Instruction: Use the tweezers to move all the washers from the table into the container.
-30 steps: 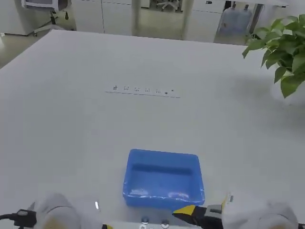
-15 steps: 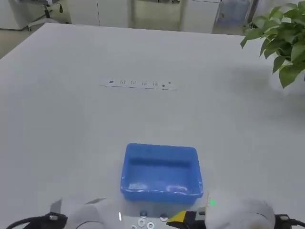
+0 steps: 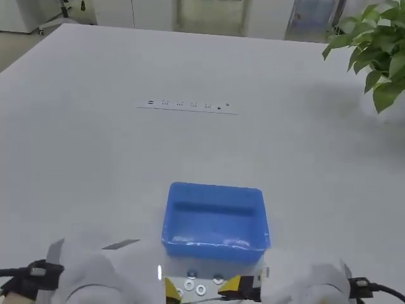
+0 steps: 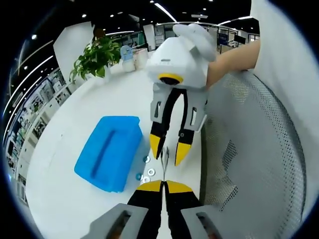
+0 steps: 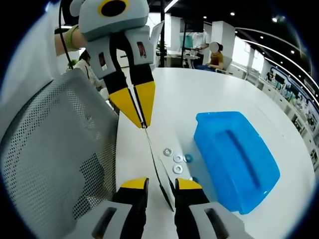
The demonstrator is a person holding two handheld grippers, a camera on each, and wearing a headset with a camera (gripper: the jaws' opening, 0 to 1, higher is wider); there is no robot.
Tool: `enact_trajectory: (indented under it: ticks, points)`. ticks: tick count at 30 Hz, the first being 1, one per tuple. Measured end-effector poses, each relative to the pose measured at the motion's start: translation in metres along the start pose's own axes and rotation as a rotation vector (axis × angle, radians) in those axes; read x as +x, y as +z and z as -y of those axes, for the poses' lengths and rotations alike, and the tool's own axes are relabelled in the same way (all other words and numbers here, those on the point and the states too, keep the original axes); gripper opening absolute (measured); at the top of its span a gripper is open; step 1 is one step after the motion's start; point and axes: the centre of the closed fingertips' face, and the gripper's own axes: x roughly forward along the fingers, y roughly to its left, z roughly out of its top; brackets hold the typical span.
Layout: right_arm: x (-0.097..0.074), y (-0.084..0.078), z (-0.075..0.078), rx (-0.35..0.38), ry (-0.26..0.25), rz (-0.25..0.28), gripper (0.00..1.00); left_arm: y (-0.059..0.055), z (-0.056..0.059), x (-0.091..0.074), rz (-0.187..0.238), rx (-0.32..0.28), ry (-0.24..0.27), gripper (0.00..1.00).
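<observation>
Tweezers strung between both claws, the pick-up not yet begun!
The left claw [image 5: 143, 121] is pinched tight on one end of the tweezers [image 5: 155, 164], and the right claw [image 5: 159, 185] stands narrowly parted around their shaft. My read is that it must squeeze them, then dip to the washers [image 5: 178, 159], which lie on the counter [image 3: 126, 164] just beside the blue container [image 3: 215, 244]. That near wall looks like the only hurdle. Farther out are a socket strip [image 3: 188, 105] and a potted plant [image 3: 378, 44], both well clear.
</observation>
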Motion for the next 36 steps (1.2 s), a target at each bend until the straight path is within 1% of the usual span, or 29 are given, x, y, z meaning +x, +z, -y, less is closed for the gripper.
enact_trajectory:
  ticks: [1, 3, 4, 6, 10, 14, 16, 18, 22, 25, 30, 33, 36]
  points:
    - [0.001, 0.002, 0.0, -0.004, 0.005, 0.007, 0.15, 0.002, 0.001, -0.002, -0.003, 0.009, -0.006, 0.0]
    - [0.003, 0.006, -0.001, -0.01, 0.017, 0.017, 0.1, 0.003, 0.002, -0.006, -0.014, 0.032, -0.008, 0.0]
    - [0.004, 0.008, -0.001, -0.017, 0.021, 0.021, 0.08, 0.003, 0.002, -0.008, -0.016, 0.034, -0.009, 0.0]
    - [0.006, 0.014, -0.002, -0.013, 0.045, 0.033, 0.08, 0.003, 0.001, -0.013, -0.011, 0.036, -0.004, 0.0]
    - [0.012, 0.026, -0.006, -0.049, 0.071, 0.048, 0.07, 0.002, 0.0, -0.024, 0.003, 0.015, 0.006, 0.0]
    - [0.019, 0.038, -0.008, -0.086, 0.082, 0.06, 0.07, 0.001, -0.002, -0.033, 0.002, 0.013, 0.024, 0.0]
    - [0.022, 0.043, -0.009, -0.098, 0.088, 0.065, 0.07, 0.001, -0.002, -0.037, -0.002, 0.016, 0.03, 0.0]
    - [0.024, 0.047, -0.009, -0.104, 0.092, 0.068, 0.07, 0.002, -0.003, -0.04, 0.003, 0.018, 0.036, 0.0]
    - [0.027, 0.053, -0.007, -0.102, 0.1, 0.085, 0.07, 0.002, -0.007, -0.042, 0.014, 0.009, 0.047, 0.0]
    - [0.028, 0.055, -0.005, -0.096, 0.102, 0.095, 0.07, 0.001, -0.01, -0.043, 0.01, 0.005, 0.053, 0.0]
    - [0.031, 0.06, -0.001, -0.062, 0.105, 0.125, 0.07, 0.004, -0.015, -0.043, 0.014, 0.007, 0.057, 0.0]
    - [0.033, 0.061, -0.002, -0.056, 0.11, 0.131, 0.07, 0.005, -0.016, -0.042, 0.009, 0.015, 0.054, 0.0]
    - [0.036, 0.059, -0.003, -0.053, 0.113, 0.126, 0.07, 0.005, -0.016, -0.04, 0.007, 0.014, 0.047, 0.0]
